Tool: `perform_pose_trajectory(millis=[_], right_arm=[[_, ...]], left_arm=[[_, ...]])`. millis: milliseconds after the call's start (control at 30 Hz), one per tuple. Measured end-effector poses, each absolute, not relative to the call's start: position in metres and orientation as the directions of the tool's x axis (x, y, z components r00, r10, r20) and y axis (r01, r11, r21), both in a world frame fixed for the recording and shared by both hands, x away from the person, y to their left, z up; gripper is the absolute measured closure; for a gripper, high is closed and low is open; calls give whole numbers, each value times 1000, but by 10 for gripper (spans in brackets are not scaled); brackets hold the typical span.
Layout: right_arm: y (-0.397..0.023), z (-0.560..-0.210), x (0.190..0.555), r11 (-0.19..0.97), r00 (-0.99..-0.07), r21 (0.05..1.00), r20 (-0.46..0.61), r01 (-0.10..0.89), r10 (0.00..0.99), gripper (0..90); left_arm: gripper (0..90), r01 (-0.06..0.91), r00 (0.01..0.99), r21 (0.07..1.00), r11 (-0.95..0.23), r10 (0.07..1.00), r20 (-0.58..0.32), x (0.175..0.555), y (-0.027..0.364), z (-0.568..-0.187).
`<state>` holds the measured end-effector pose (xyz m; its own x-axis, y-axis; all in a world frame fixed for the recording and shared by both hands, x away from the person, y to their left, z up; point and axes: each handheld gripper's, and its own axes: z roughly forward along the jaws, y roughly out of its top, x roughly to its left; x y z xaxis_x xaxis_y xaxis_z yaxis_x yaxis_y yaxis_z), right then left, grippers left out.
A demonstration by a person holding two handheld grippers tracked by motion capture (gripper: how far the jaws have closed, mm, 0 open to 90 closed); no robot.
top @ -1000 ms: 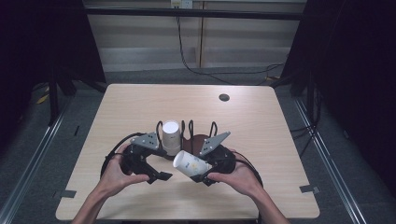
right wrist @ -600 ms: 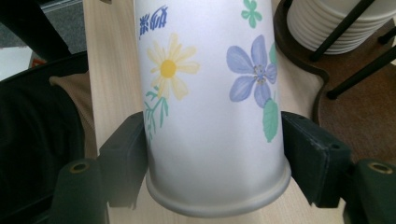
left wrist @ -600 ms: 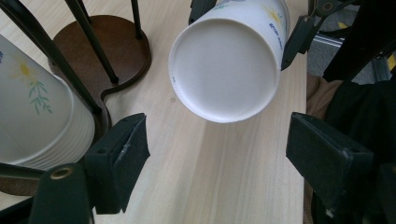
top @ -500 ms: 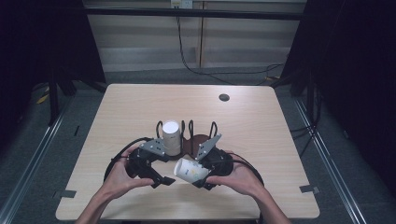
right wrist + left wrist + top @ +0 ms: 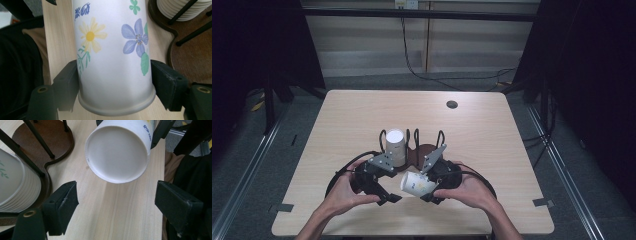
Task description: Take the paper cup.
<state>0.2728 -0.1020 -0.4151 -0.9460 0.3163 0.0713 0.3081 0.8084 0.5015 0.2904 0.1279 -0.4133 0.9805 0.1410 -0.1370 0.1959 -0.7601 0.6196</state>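
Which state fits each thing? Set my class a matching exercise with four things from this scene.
Things:
1. flowered paper cup
2. left hand-held gripper
3. stack of cups
4. round dark spot

States:
A. stands upright in the wire rack
B. lies at the far edge of the table
C. jaws open, nothing between them
D. held on its side, clamped by the right hand-held gripper

Pairs: 1-D, 2-C, 3-A, 4-B
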Motion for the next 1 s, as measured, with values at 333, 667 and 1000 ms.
perform_pose_trajectory(millis=[333, 667, 1000], right_arm=[[-94, -416, 270, 850, -957, 445, 57, 281, 286, 279], [-84, -425, 268, 871, -962, 410, 83, 271, 260, 279], [-79, -428, 267, 863, -968, 439, 112, 249, 223, 278]], left_arm=[[215, 188, 982, 612, -769, 132, -135, 288, 121, -417], [261, 148, 987, 598, -788, 83, -136, 285, 116, -421], [280, 131, 989, 591, -796, 62, -137, 282, 112, -422]])
